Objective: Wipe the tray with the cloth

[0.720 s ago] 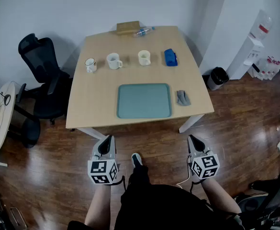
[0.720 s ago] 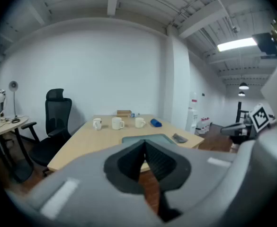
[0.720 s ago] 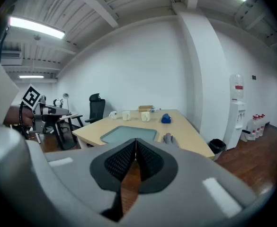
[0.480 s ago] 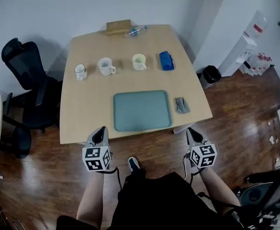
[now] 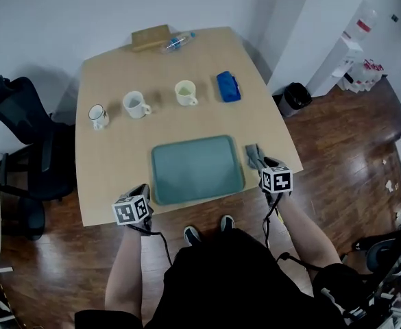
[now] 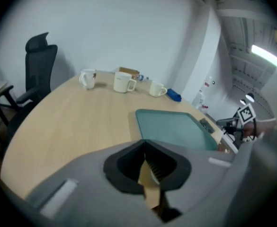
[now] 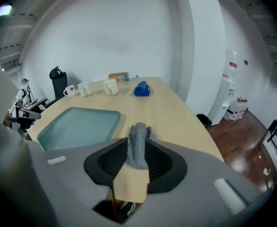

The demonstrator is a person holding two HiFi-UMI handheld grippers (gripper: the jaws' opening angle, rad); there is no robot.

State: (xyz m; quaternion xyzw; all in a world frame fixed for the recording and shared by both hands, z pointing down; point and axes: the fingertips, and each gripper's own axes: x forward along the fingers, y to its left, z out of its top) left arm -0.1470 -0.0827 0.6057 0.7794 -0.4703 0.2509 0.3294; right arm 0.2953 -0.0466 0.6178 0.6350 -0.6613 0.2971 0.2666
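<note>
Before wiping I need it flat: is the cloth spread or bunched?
Bunched: the cloth lies in a crumpled heap beside the tray, inside the open right gripper.

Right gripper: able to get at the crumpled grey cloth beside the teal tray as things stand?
Likely yes. The right gripper has its jaws wide apart, and the crumpled grey cloth lies between them on the wooden table, with nothing in the way. It does not look gripped yet.

bright, even room light. long ceiling lamp [image 6: 266,56] glows white. both gripper views round, dark corners, bent edges, blurry up close.
</note>
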